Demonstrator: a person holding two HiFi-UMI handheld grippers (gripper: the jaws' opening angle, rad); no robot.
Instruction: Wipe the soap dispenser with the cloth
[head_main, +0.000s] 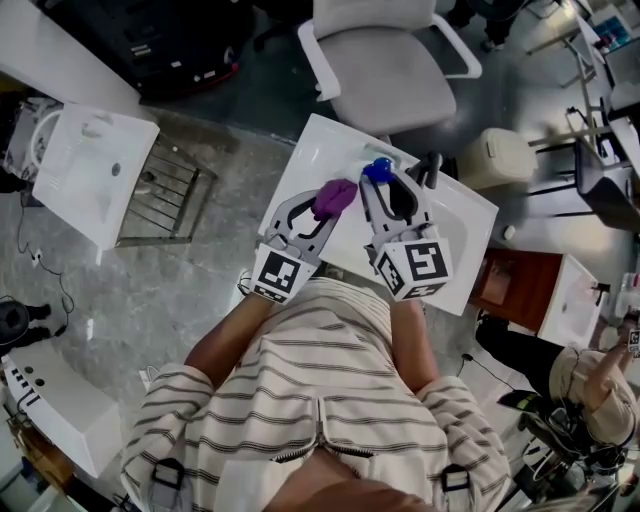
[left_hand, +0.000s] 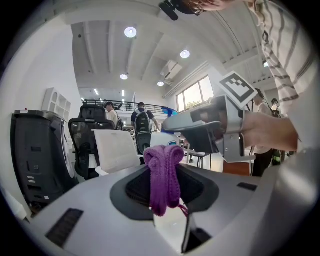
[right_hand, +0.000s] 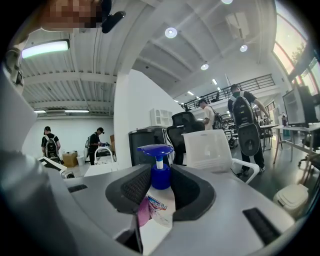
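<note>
We hold the dispenser (right_hand: 159, 196) over the sink (head_main: 303, 150). The right gripper (right_hand: 167, 189) has its pads pressed on the bottle's shoulder, just under the blue pump collar. The pump head stands above the jaws.

The left gripper (left_hand: 165, 192) pinches the cloth (left_hand: 164, 172). A folded purple knit bunch stands out past its fingertips, also over the sink and near the dispenser on its left. In the head view the two appear to be apart.

Handling, as we judge it:
- The bottle is rigid, smooth plastic and probably slick where soap has run. Its weight depends on fill, which we cannot read.
- We grip the body below the collar and never the pump, which would depress and dispense.
- The cloth is soft and limp. We grip it on the fold so a padded end is left free for wiping.
</note>
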